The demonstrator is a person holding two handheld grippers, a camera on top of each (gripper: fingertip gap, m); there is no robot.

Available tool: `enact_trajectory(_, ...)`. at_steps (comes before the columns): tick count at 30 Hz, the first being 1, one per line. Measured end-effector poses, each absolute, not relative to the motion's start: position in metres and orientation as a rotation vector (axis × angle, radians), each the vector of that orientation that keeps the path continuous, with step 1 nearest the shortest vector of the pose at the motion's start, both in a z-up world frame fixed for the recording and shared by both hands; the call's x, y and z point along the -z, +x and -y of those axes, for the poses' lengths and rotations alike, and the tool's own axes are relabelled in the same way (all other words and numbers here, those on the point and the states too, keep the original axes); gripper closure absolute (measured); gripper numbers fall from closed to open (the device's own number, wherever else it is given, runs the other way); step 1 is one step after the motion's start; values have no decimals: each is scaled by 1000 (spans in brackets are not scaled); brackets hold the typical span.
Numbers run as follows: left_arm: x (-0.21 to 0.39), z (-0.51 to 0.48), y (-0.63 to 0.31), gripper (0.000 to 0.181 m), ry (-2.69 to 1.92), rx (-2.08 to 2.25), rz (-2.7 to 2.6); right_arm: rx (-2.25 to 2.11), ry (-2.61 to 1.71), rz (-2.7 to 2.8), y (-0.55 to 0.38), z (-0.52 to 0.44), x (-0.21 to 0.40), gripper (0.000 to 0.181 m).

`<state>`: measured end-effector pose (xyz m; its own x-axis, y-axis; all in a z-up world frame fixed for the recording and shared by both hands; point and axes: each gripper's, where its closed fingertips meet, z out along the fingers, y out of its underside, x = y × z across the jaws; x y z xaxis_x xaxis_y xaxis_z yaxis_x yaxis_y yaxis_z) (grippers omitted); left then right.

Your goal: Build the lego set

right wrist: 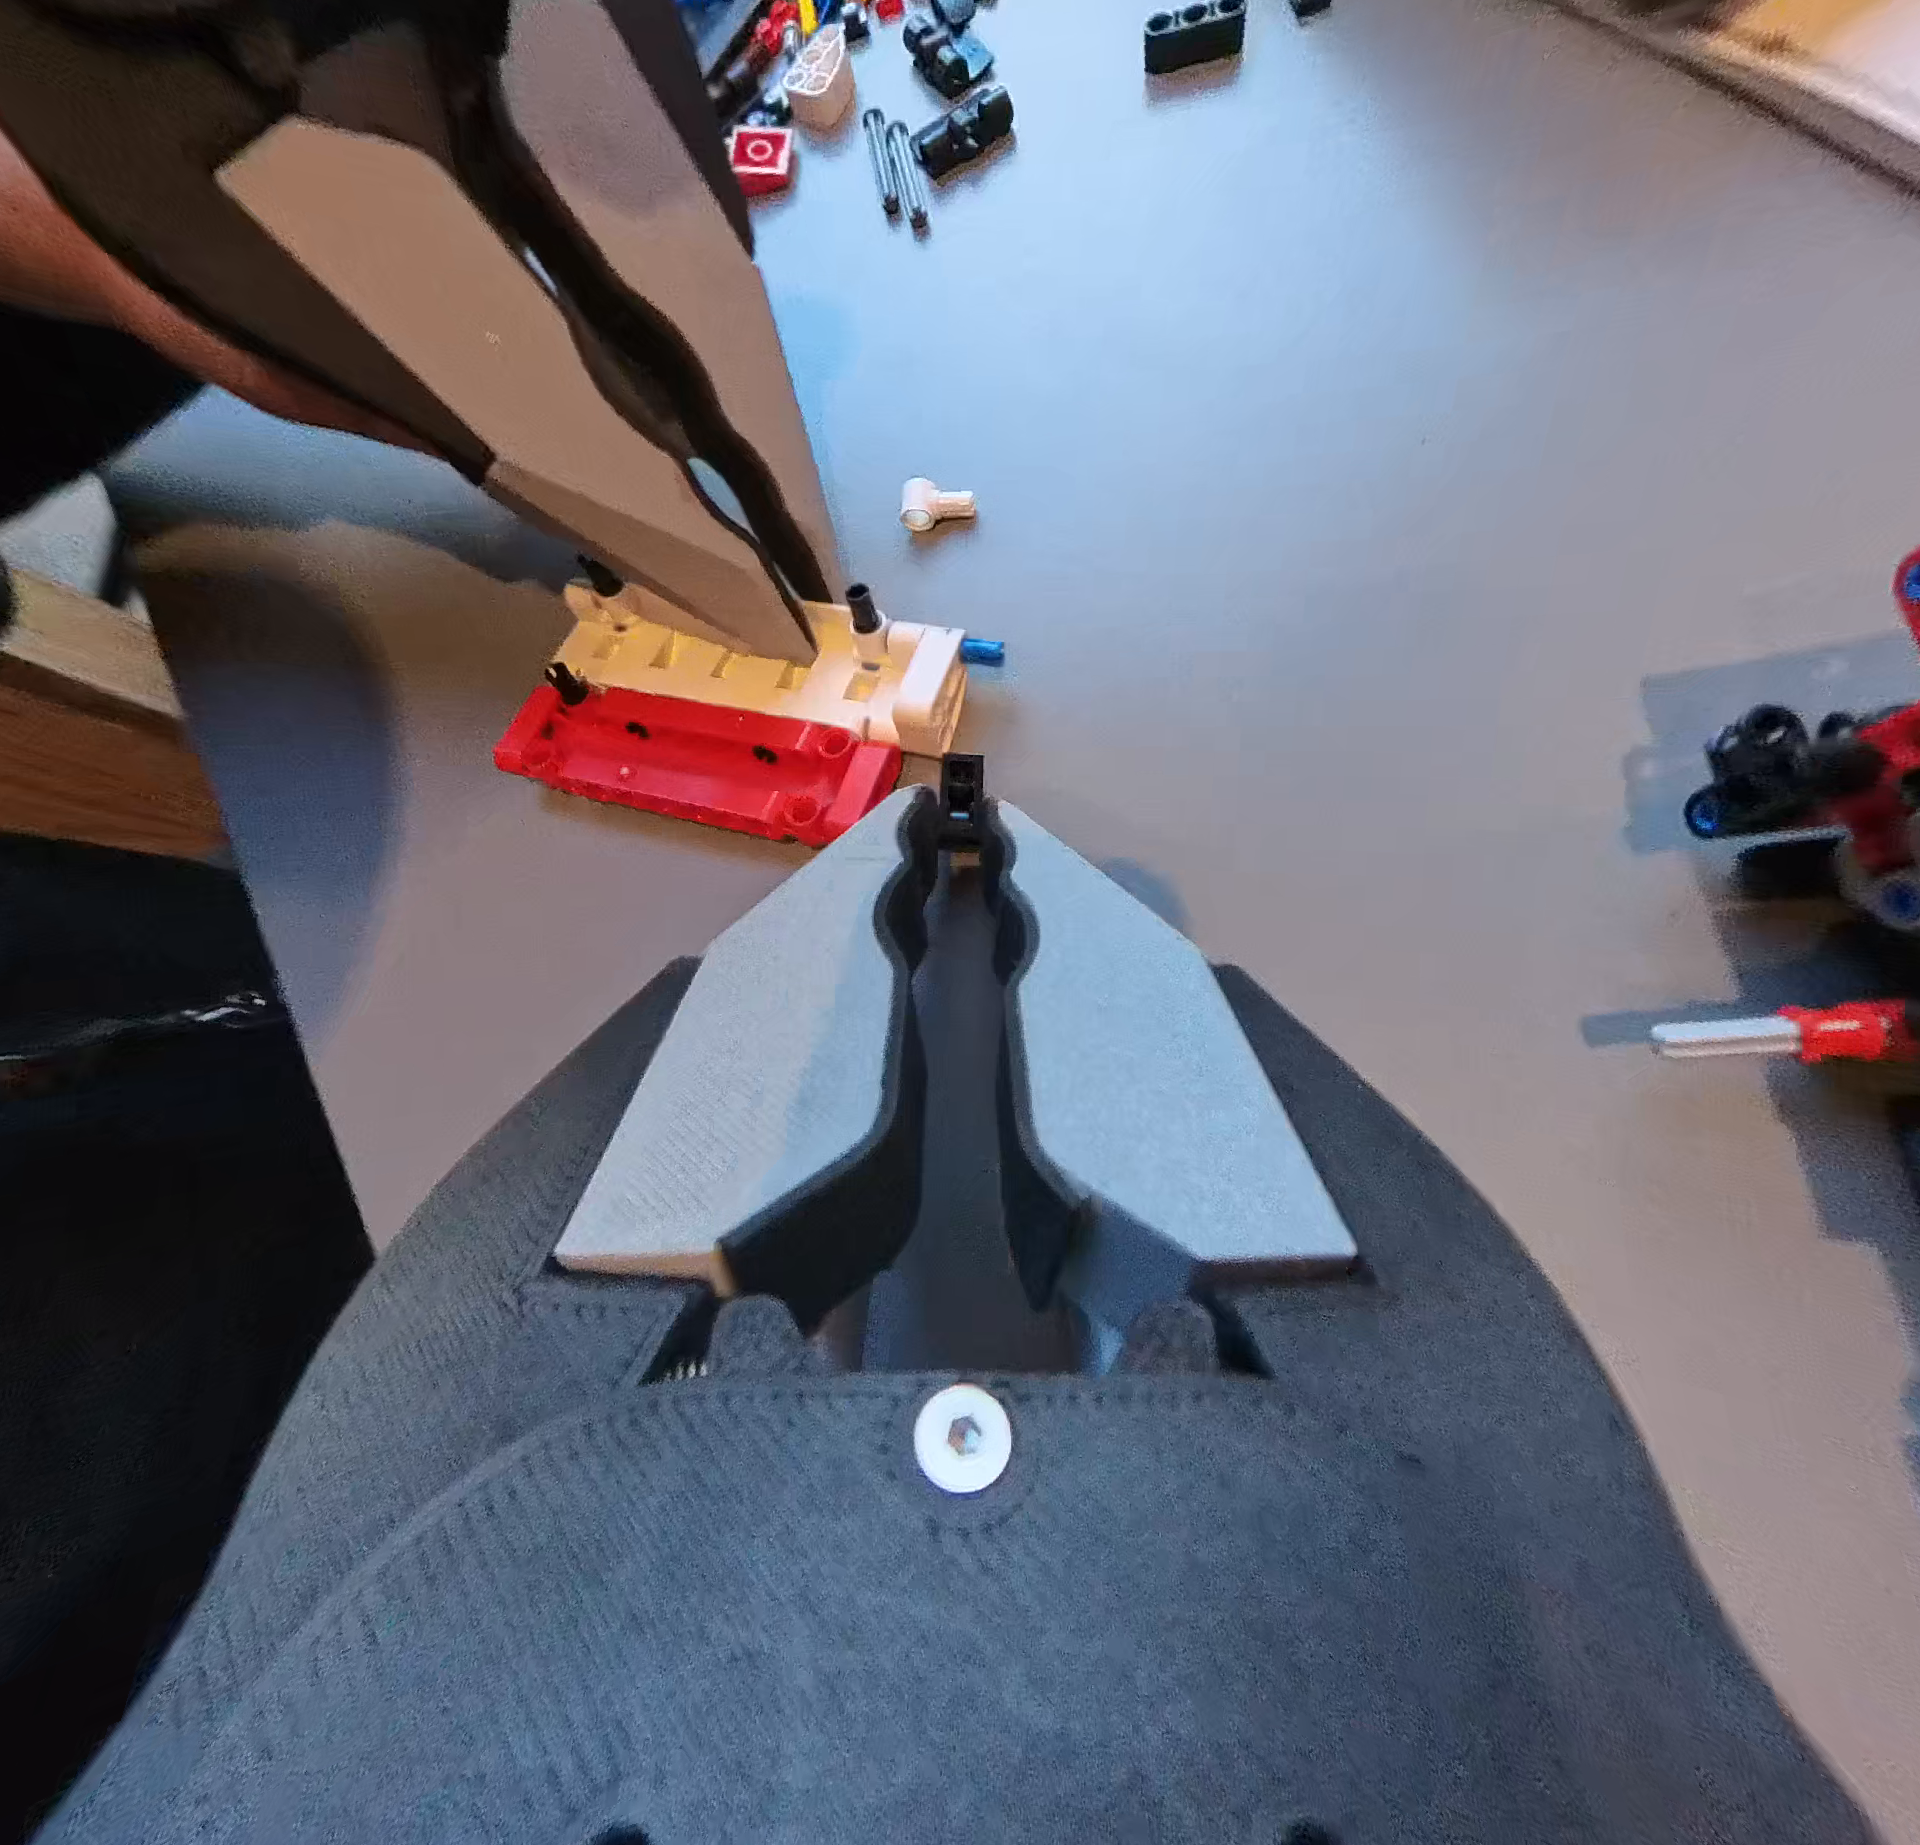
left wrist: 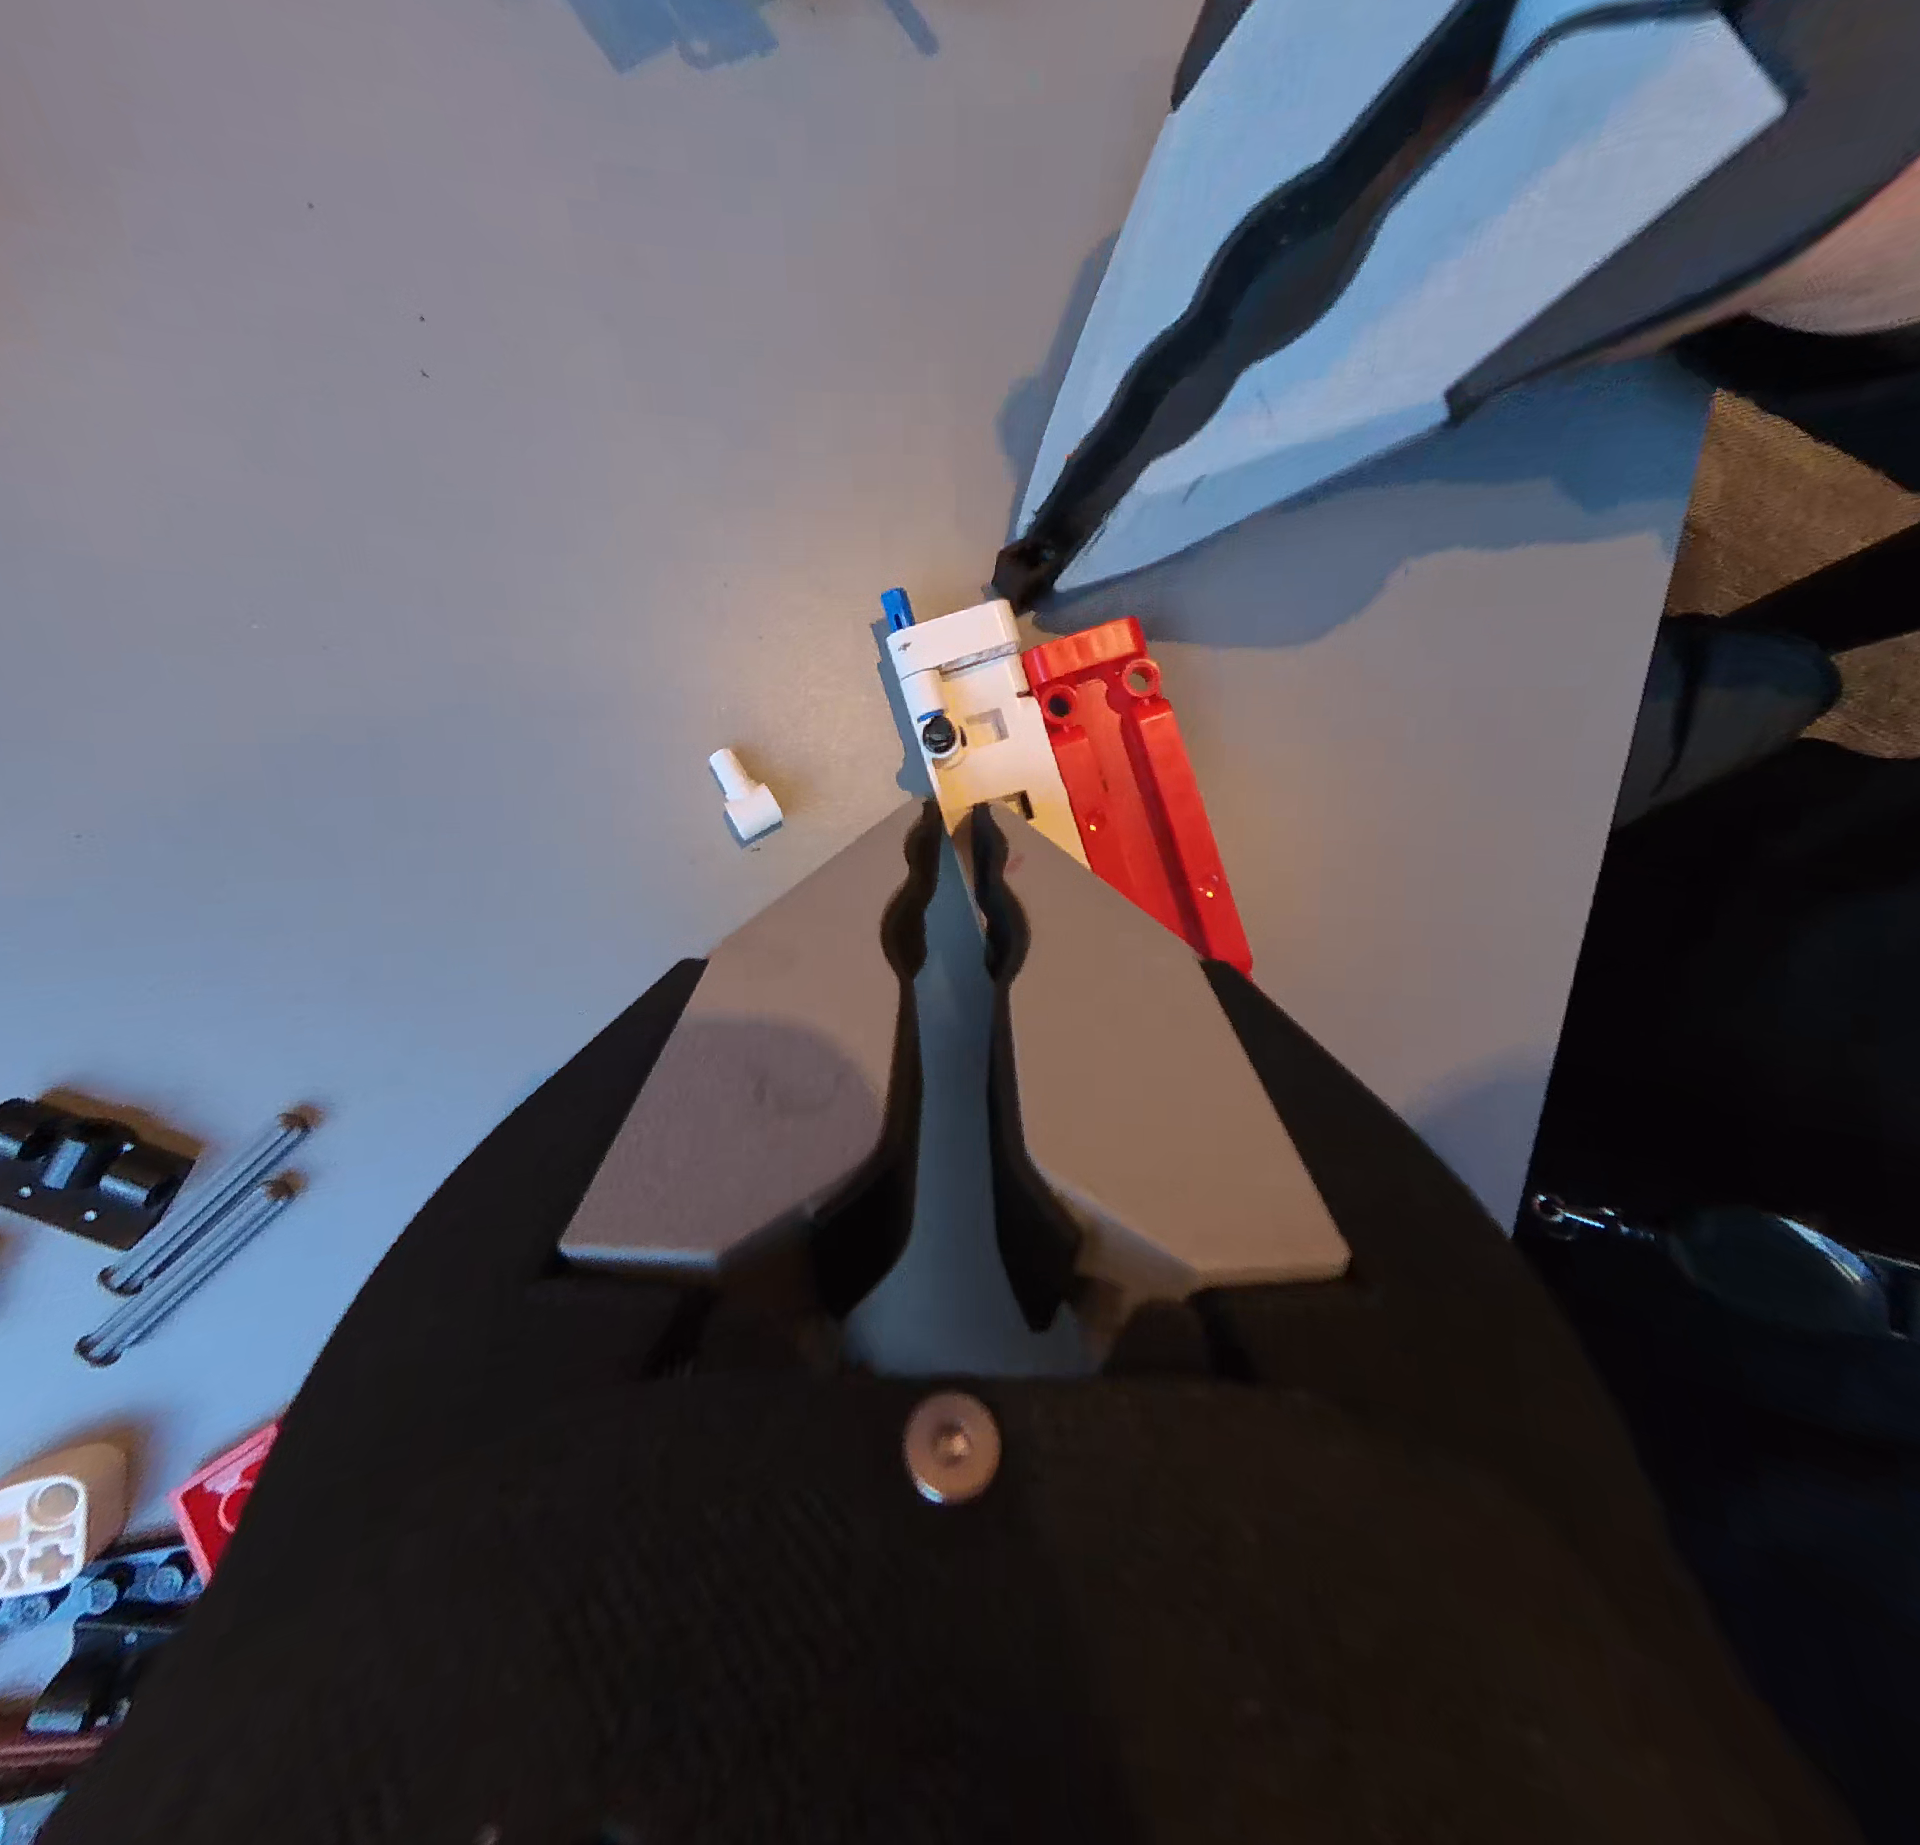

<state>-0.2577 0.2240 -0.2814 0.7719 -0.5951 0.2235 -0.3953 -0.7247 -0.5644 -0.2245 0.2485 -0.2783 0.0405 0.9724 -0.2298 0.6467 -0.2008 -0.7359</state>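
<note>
1. The right gripper (right wrist: pixel 961 824) pinches a small black pin (right wrist: pixel 961 793) at its tips, the pin poking out toward 12 o'clock. It hovers just short of the near end of the white panel (right wrist: pixel 727 673).
2. The left gripper (left wrist: pixel 958 819) has its tips nearly pressed together, down on the white panel (left wrist: pixel 977 715). It seems to be pressing on the panel to steady it; I cannot tell whether it clamps anything.
3. The white panel lies on the grey surface (right wrist: pixel 1351 548) edge to edge with a red panel (right wrist: pixel 686 756), which sits on its 6 o'clock side in the right wrist view. A black peg (right wrist: pixel 860 606) stands up near the white panel's end and a blue peg (right wrist: pixel 982 649) sticks out of that end at 3 o'clock.
4. To do this step well, I judge the pin should be lined up square with an open hole before pushing, with the left gripper bearing down so the panels do not slide.
5. A loose white connector (right wrist: pixel 935 505) lies at 12 o'clock of the panels, well apart. A pile of spare pieces (right wrist: pixel 831 19) sits farther off, and a partly built red and black model (right wrist: pixel 1818 777) at 3 o'clock.
</note>
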Motion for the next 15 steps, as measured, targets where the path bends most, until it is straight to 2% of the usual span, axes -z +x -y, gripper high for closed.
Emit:
enact_trajectory(10,281,-225,-255,178,-2497,543,-619,-1487,-2061,1308,-222,-254,258,175)
enact_trajectory(15,281,-221,-255,179,-2497,553,-568,-1500,-2061,1261,-221,-258,255,175)
